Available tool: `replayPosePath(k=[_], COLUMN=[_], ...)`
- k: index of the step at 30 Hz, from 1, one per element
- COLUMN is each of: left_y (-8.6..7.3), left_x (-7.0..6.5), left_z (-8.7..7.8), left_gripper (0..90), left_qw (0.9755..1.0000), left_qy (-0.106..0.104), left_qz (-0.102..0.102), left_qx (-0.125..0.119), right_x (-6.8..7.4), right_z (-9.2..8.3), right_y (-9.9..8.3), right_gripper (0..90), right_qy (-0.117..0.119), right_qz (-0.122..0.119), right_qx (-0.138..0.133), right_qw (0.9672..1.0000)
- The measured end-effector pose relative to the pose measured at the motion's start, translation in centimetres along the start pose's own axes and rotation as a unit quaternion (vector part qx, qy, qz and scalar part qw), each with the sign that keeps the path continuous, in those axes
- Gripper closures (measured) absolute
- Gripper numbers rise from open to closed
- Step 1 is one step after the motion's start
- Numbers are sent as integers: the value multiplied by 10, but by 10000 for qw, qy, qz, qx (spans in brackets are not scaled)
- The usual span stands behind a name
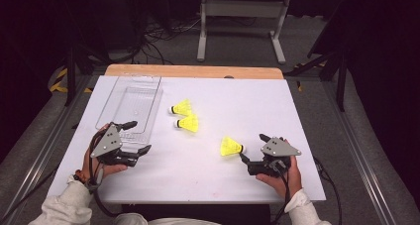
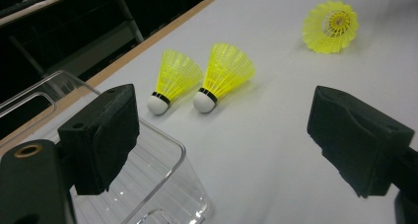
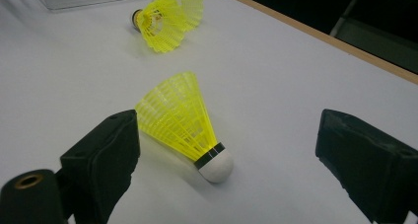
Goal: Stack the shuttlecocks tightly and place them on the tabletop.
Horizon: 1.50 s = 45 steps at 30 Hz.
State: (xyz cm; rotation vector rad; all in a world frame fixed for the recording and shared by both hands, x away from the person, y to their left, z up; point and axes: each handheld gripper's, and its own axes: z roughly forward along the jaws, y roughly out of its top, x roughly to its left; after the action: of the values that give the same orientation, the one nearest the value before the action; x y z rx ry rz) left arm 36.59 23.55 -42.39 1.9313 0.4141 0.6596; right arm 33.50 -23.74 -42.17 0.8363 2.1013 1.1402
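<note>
Three yellow shuttlecocks with white cork tips lie on the white table top. Two lie side by side (image 1: 183,107) (image 1: 189,123), just right of a clear plastic bin (image 1: 130,108). The third shuttlecock (image 1: 230,146) lies on its side near my right gripper (image 1: 252,146), which is open; in the right gripper view that shuttlecock (image 3: 182,120) sits between the wide jaws, untouched. My left gripper (image 1: 141,136) is open over the bin's near corner (image 2: 162,135) with nothing between its jaws. The left gripper view looks toward the pair (image 2: 175,81) (image 2: 222,73) and the far one (image 2: 331,25).
The white sheet (image 1: 247,86) covers a wooden table whose edge (image 1: 193,71) shows at the back. Beyond it stand a white frame (image 1: 242,22) and cables on the floor. Dark rails run along both sides.
</note>
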Motion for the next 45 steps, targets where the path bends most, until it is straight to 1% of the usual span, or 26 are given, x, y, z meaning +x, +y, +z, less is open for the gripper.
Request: replayPosePath(k=[4,5,7,8,10,11,12,13,18,20,22,27,30,33,34,35,36,39,41,42,44,45], left_y=[-4,-6,-9,-11,-13,-14,-15,-16,-21,-24,-26,-31,-34,-35,-35,-36,-36,-36,-37,-37,-37,-37], left_x=[-1,-1,-2,-2,-2,-3,-3,-3,-3,-2,-3,-4,-4,-3,-2,-2,-2,-4,-4,-4,-5,-5], left_z=[-5,-6,-9,-10,-12,-13,-13,-14,-20,-21,-23,-27,-31,-34,-34,-34,-34,-31,-30,-29,-29,-29], left_gripper=[119,117,111,110,101,99,91,87,70,65,64,52,48,48,48,48,48,49,49,49,49,49], left_qw=[10000,9999,9999,9999,9999,9998,9998,9998,9996,9995,9993,9990,9989,9985,9984,9984,9984,9987,9987,9989,9988,9989], left_qy=[68,52,85,53,84,58,55,91,131,155,150,197,240,275,285,266,266,257,210,216,197,207], left_qz=[-47,-96,-99,-130,-131,-177,-180,-198,-264,-265,-331,-401,-407,-480,-487,-490,-490,-450,-454,-424,-437,-427], left_qx=[-16,-25,-14,-6,4,-1,-4,-3,-41,-6,-16,17,30,-52,-40,-51,-51,-9,12,39,32,28], right_x=[1,2,2,3,3,3,3,3,4,5,6,9,10,10,10,11,11,12,13,14,13,13], right_z=[1,1,2,2,2,3,3,3,4,5,5,7,8,9,9,9,9,12,14,15,20,20], right_y=[0,0,0,0,0,0,0,0,1,2,2,6,11,19,19,23,23,32,39,42,53,53], right_gripper=[103,103,103,103,103,103,103,103,103,103,103,103,103,103,103,103,103,106,117,122,130,130], right_qy=[18,23,25,36,34,41,39,41,54,61,68,102,107,138,138,138,138,211,238,258,311,311], right_qz=[-23,-20,-23,-26,-25,-23,-28,-37,-66,-57,-58,-107,-110,-79,-79,-113,-113,-126,-216,-244,-268,-268], right_qx=[14,11,19,16,18,20,26,30,42,36,35,9,-44,-164,-164,-203,-203,-244,-233,-241,-243,-243], right_qw=[10000,10000,10000,10000,10000,10000,10000,10000,10000,10000,10000,9999,9999,9997,9997,9996,9996,9994,9992,9991,9989,9989])
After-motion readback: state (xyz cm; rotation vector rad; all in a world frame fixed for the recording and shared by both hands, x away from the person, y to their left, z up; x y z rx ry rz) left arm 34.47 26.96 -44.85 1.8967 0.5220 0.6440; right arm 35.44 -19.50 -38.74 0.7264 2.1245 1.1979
